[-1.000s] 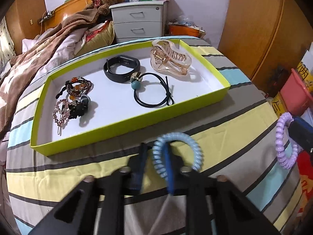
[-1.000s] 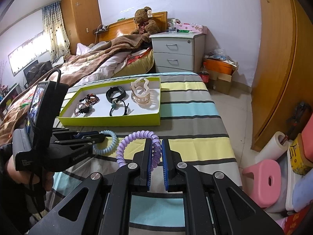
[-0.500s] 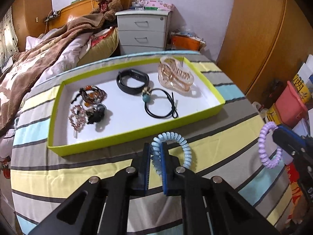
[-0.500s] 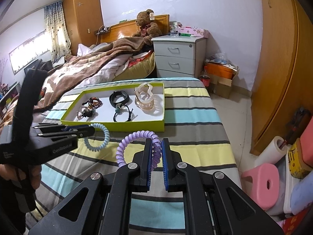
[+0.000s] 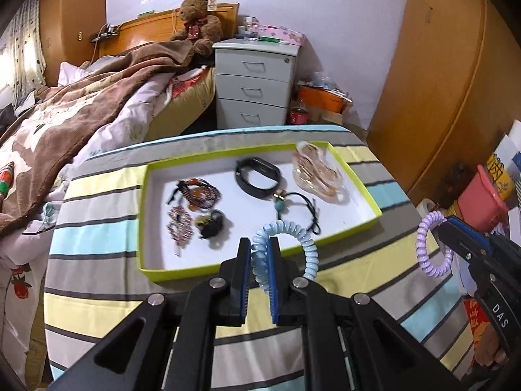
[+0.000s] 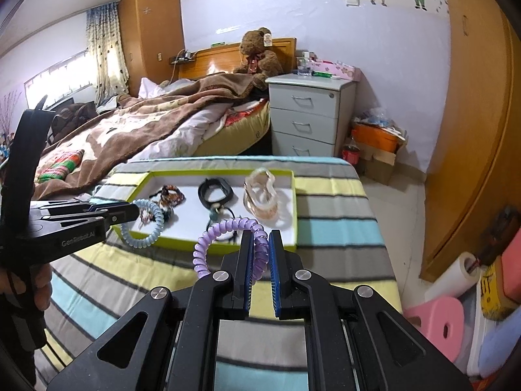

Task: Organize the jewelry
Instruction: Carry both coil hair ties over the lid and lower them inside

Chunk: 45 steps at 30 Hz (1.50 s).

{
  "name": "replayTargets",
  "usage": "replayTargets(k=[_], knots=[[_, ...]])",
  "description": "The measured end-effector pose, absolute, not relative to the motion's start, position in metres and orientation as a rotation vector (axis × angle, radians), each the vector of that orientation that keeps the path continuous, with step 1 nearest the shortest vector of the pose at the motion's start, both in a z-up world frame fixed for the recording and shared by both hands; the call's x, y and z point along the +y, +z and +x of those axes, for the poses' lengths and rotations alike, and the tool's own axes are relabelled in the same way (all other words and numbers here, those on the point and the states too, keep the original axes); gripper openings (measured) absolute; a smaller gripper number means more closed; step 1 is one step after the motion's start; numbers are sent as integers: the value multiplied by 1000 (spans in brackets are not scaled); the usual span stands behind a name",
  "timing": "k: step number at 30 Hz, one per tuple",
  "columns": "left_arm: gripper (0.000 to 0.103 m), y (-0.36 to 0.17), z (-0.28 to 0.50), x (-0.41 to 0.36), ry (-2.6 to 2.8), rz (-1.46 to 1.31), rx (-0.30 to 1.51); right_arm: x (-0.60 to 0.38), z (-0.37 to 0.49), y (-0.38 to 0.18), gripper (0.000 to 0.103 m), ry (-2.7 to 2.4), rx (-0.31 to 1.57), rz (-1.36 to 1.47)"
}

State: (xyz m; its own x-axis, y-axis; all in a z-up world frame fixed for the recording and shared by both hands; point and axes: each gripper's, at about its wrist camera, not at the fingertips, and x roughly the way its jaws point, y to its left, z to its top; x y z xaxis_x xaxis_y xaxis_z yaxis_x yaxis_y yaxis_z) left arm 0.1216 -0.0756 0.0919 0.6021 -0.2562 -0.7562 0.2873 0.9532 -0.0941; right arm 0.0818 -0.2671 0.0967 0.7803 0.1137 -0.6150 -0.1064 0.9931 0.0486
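Observation:
My left gripper [image 5: 259, 244] is shut on a light blue spiral hair tie [image 5: 293, 234], held in the air over the near edge of the green tray [image 5: 143, 228]. My right gripper [image 6: 260, 236] is shut on a purple spiral hair tie [image 6: 224, 231], also lifted, in front of the tray [image 6: 294, 215]. In the tray lie a beaded bracelet [image 5: 198, 192], a pink hair clip [image 5: 178, 226], a dark bobble tie [image 5: 211, 224], a black band [image 5: 259, 177], a black elastic with a bead [image 5: 298, 205] and a clear claw clip [image 5: 317, 171]. The right gripper [image 5: 446, 224] shows at the right of the left wrist view.
The tray sits on a striped cloth [image 5: 97, 221] over a table. Behind it are a bed with a brown blanket [image 5: 81, 110], a grey drawer unit [image 5: 255, 84] and a wooden wardrobe [image 5: 439, 65]. A pink stool [image 6: 439, 325] and bins stand on the floor at right.
Both grippers have risen with their hair ties and drawn back from the tray, which now looks smaller and lower in both views. The left jaws have closed fully on the blue tie.

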Motion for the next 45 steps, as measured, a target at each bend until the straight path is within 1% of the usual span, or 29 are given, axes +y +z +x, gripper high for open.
replayTargets(k=[8,18,29,45], knots=[[10,94,144,-47,-253,3,865,-252,126,96,10,131,679,-1],[10,75,174,-31,-223,-49,904,-242,173,70,10,145,761,15],[10,46,187,-40,-247,-64,965,-240,191,34,10,135,845,-5],[11,33,190,-43,-250,-68,983,-240,196,17,10,116,872,-47]])
